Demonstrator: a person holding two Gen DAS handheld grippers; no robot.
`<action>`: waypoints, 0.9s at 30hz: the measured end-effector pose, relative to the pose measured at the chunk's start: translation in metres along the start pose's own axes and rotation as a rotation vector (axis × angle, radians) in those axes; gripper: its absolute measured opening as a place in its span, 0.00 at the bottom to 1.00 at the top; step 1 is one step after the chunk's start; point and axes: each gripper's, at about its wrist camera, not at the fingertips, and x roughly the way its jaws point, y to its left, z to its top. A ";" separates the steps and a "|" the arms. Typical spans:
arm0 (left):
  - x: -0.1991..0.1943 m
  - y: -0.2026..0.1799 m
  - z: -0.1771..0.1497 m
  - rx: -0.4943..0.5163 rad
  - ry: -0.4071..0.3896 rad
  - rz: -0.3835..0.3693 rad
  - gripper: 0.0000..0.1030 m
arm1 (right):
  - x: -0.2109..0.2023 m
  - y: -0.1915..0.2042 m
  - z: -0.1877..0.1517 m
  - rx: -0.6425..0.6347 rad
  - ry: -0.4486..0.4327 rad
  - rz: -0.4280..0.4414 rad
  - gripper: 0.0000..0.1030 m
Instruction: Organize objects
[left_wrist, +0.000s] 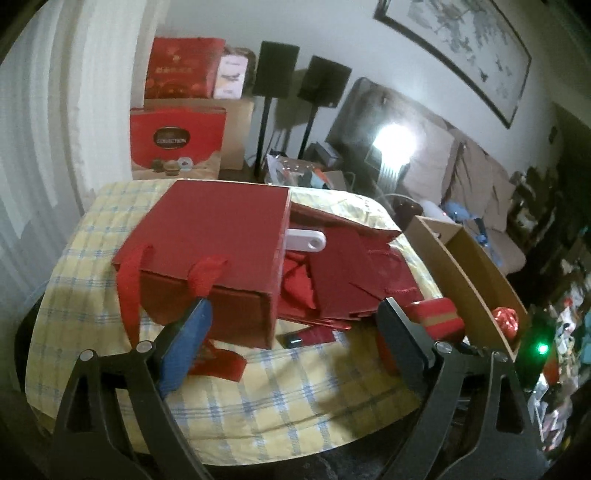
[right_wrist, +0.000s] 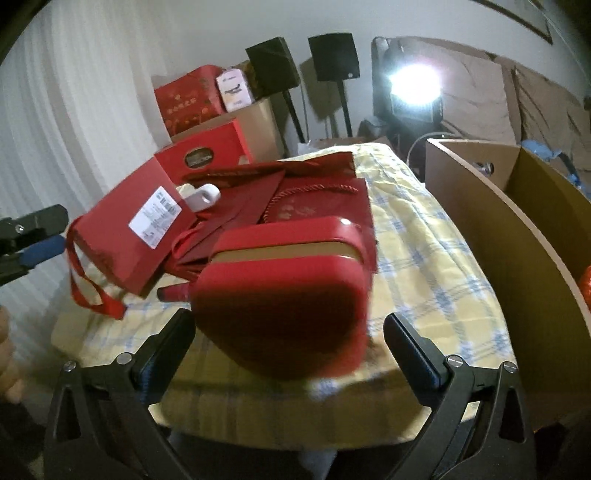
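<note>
Looking down our right gripper (right_wrist: 290, 328), the jaws are spread wide with the red tin with the gold band (right_wrist: 284, 291) sitting between them, but the pads aren't on it. There's a visible gap on both sides, so nothing is held. The tin sits near the front edge of the table, on the yellow checked tablecloth (right_wrist: 436, 266), and that's our first worry: if we close off-centre, or nudge it with one finger first, it could skid on the cloth toward the edge. The rounded corners look slippery too, so a shallow pinch might squirt it out.

Our left gripper (left_wrist: 295, 314) is also spread and empty, hovering in front of the red gift box with ribbon handles (left_wrist: 207, 236). The loose ribbon handle (left_wrist: 129, 280) hangs right by the left finger, so it could snag and drag the whole box when we move.

Further out, the box leans on a messy stack of flat red paper bags (left_wrist: 343, 273) with a white plastic tag (left_wrist: 306, 240) on top. We'd guess pulling anything from that pile shifts the rest and sends the tag sliding off.

The cardboard box (right_wrist: 517, 206) stands just beside the table on the right. It's probably the drop spot, and its wall is easy to clip while carrying the tin over.
</note>
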 end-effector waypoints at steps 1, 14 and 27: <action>0.002 0.001 0.001 0.002 0.004 0.006 0.87 | 0.005 0.005 0.000 -0.014 -0.005 -0.029 0.99; 0.007 -0.003 0.003 0.025 0.019 0.043 0.87 | 0.030 0.014 0.004 -0.138 -0.104 -0.130 0.82; 0.008 -0.030 0.028 0.058 0.022 0.051 0.87 | -0.005 -0.008 0.005 -0.020 -0.103 -0.017 0.80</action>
